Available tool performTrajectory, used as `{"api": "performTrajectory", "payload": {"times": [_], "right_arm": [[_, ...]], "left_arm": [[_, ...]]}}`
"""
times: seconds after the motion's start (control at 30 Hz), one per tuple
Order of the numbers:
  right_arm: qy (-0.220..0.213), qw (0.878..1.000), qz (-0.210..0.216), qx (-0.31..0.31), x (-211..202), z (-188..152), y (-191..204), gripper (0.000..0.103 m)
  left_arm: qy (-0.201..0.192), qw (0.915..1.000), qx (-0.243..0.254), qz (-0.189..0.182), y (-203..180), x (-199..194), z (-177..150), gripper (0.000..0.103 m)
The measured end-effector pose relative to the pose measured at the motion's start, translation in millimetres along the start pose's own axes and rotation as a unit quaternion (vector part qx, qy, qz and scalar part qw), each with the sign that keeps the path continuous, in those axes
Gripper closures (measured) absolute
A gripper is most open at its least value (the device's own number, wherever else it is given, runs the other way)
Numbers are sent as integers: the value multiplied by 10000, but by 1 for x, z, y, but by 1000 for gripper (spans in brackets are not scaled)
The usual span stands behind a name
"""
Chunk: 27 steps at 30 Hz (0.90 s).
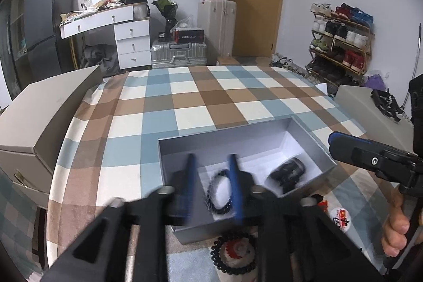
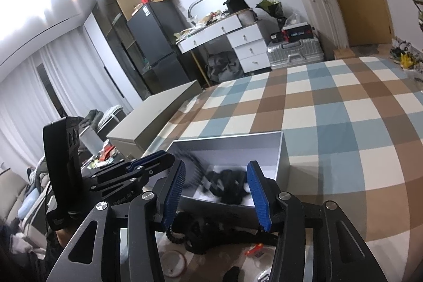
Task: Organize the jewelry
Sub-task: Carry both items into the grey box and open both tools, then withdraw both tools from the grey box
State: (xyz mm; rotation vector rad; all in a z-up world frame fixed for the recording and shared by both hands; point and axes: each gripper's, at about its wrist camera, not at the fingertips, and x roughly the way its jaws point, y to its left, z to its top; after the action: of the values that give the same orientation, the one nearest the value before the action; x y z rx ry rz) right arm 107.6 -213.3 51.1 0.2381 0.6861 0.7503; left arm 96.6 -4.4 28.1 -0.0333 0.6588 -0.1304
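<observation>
Left wrist view: you are holding left gripper [image 1: 211, 184] over grey box [image 1: 304, 139] on checked table [image 1: 185, 102], fingers spread, nothing pinched. Black bead bracelet [image 1: 219, 196] is lying on box floor between fingers, apparently untouched. Dark bundle [image 1: 288, 172] is sitting in box's right end. Coiled black band [image 1: 232, 253] is waiting outside, just before near wall.

Right wrist view: right gripper [image 2: 215, 192] is hanging above box's near end, fingers parted, empty. Beads likely light, limp, rolling easily; be pinching across strand, not loop's hollow.
</observation>
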Motion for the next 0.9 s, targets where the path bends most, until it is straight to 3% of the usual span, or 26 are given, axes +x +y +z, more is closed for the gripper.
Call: {"api": "performTrajectory", "payload": {"times": [0.03,0.13,0.17,0.2,0.27,0.37,0.43,0.63,0.9], "right_arm": [[-15,10000,-17,-5,-2,0,-1,51],[-21,9999,-159,-5,-10,-2,-3,39],[17,9998,-218,-12,-13,-3,-4,29],[87,9996,-277,-35,-15,-4,-5,18],[169,9989,-422,-97,-21,-6,-5,7],[226,9968,-728,-221,-32,-10,-5,0],[237,9956,-879,-234,-39,-13,-6,0],[477,9920,-1130,-308,-50,-26,-8,0],[813,9848,-1415,-599,-52,-49,2,0]], "left_arm": [[-41,10000,-21,9,0,-3,0,57],[-67,9999,-88,-27,1,-10,-1,47],[-53,9999,-94,-69,1,-14,-1,43],[-58,9999,-85,-75,1,-16,-2,33],[-138,9999,-7,10,0,-24,-6,21],[-172,9998,48,120,-1,-33,-13,16],[-150,9998,5,115,1,-36,-17,3],[-132,9998,-151,24,4,-50,-30,1],[-2,9999,100,23,-6,-55,-46,1]]}}
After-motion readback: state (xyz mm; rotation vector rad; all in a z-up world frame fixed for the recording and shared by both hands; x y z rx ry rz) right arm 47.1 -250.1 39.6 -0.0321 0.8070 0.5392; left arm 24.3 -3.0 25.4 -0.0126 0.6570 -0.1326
